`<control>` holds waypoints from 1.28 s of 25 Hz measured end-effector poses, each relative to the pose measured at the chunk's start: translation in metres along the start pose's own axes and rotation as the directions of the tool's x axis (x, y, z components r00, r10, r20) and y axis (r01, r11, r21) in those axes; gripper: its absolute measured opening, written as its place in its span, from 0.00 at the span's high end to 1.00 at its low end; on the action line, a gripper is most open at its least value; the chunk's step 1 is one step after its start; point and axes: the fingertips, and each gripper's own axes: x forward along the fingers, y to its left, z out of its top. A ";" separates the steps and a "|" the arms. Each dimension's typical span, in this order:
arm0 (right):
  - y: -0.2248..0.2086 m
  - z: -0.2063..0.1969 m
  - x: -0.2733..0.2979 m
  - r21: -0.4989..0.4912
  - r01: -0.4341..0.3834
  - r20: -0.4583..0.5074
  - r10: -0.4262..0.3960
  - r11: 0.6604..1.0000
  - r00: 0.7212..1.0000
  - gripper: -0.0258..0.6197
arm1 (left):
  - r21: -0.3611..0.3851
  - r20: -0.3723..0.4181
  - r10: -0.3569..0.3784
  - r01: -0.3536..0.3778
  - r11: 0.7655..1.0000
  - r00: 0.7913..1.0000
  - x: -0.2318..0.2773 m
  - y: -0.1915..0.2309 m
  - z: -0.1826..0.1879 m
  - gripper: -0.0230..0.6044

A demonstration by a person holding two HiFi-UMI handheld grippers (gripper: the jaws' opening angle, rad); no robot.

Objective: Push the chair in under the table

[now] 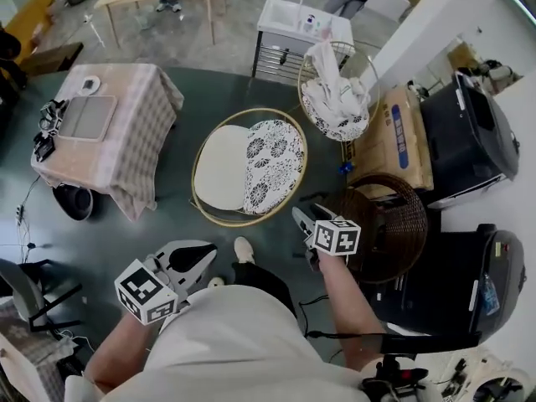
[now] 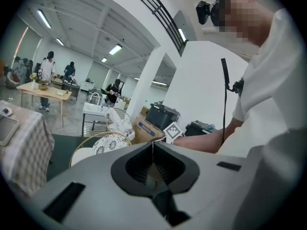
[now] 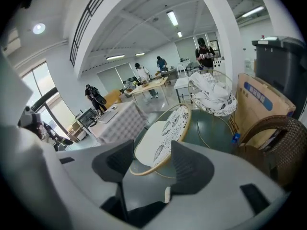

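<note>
Head view: two cushioned chairs (image 1: 249, 167) (image 1: 337, 95), one checked-cloth table (image 1: 134, 120); left tool (image 1: 201, 254) clenched, right tool (image 1: 301, 219) released

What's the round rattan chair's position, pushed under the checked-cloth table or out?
Out: the round rattan chair with white and floral cushions stands beside the checked-cloth table, dark floor showing between them.

Chair (image 1: 249, 167): round, wicker-rimmed, seat padding half white, half black-floral; stood upright, not under table. Table (image 1: 142, 128): checked cloth draped over tabletop, at chair's 9 o'clock, gap between.
</note>
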 end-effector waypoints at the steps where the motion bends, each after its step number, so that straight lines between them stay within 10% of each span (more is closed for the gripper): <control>1: -0.017 0.008 0.021 0.022 -0.002 -0.023 0.003 1.000 1.000 0.58 | -0.008 0.005 0.032 -0.032 0.999 0.999 0.005 0.008 0.008 0.94; 12: -0.157 0.032 0.183 0.254 0.156 -0.237 -0.095 0.954 0.967 0.55 | -0.163 -0.007 0.291 -0.289 0.943 0.957 0.014 0.064 0.024 0.94; 15: -0.160 0.020 0.201 0.337 0.162 -0.271 -0.069 0.928 0.960 0.56 | -0.192 -0.004 0.334 -0.328 0.925 0.943 0.007 0.077 0.023 0.94; 19: -0.149 0.017 0.211 0.431 0.180 -0.260 -0.069 0.884 0.963 0.88 | -0.203 0.013 0.363 -0.353 0.913 0.932 -0.007 0.094 0.026 0.94; 32: -0.132 0.007 0.211 0.588 0.326 -0.242 -0.224 0.740 0.944 0.90 | -0.218 0.048 0.349 -0.331 0.918 0.936 -0.065 0.158 0.033 0.94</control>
